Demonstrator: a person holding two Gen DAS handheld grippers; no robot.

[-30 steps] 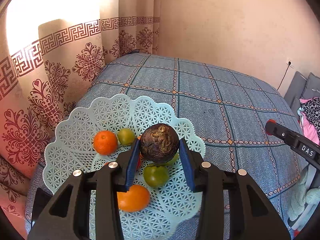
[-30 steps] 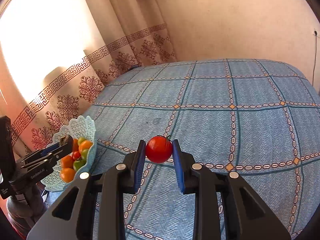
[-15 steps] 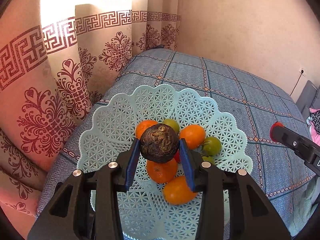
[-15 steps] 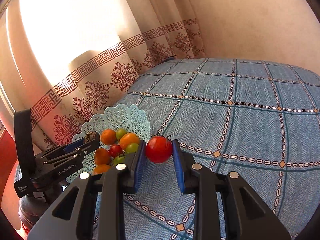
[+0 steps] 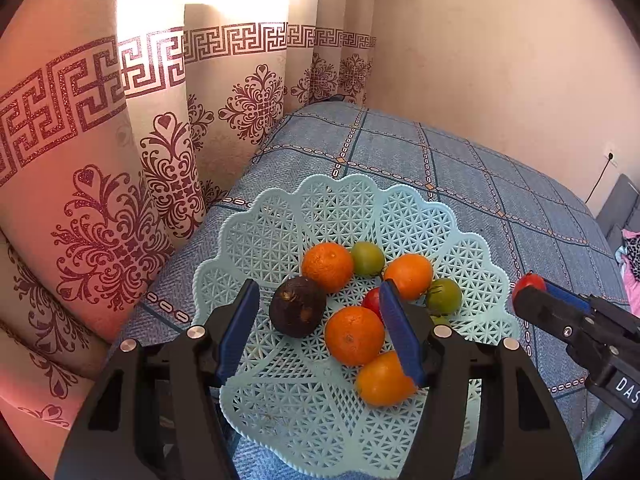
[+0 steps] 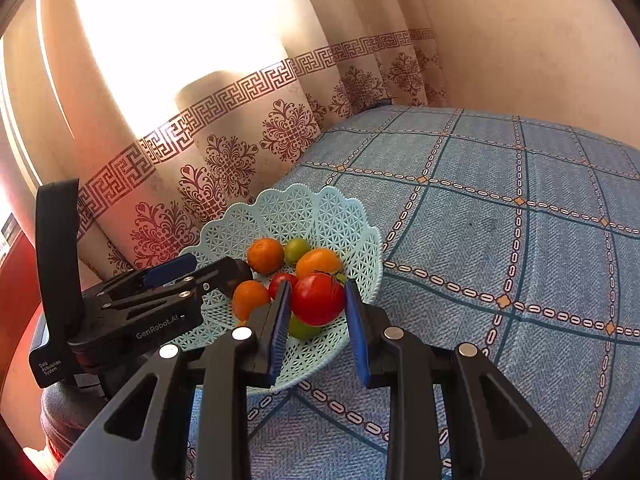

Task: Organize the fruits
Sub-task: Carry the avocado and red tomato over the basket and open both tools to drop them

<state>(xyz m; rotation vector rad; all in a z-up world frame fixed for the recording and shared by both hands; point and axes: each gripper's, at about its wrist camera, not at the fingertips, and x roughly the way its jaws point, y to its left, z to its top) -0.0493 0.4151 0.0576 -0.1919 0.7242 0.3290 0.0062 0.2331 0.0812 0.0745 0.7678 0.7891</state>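
A pale blue lattice basket (image 5: 304,216) (image 6: 340,216) sits on the blue checked bed near the curtain. It holds several oranges (image 5: 328,266), green fruits (image 5: 367,258) and a small red one (image 5: 372,300). A dark brown round fruit (image 5: 297,307) lies in the basket at its left side. My left gripper (image 5: 316,320) (image 6: 176,276) hangs open over the basket, its blue pads wide apart on either side of the fruits. My right gripper (image 6: 316,312) (image 5: 536,292) is shut on a red tomato (image 6: 317,298) (image 5: 527,282), held just above the basket's near right rim.
A patterned cream and maroon curtain (image 5: 120,200) hangs close behind and left of the basket. The bedspread (image 6: 520,260) stretches out to the right. A plain wall (image 5: 500,60) stands at the far side, with clothing (image 5: 632,256) at the bed's right edge.
My left gripper has opened and let the dark brown fruit go into the basket. My right gripper has carried the tomato leftward, up to the basket's rim.
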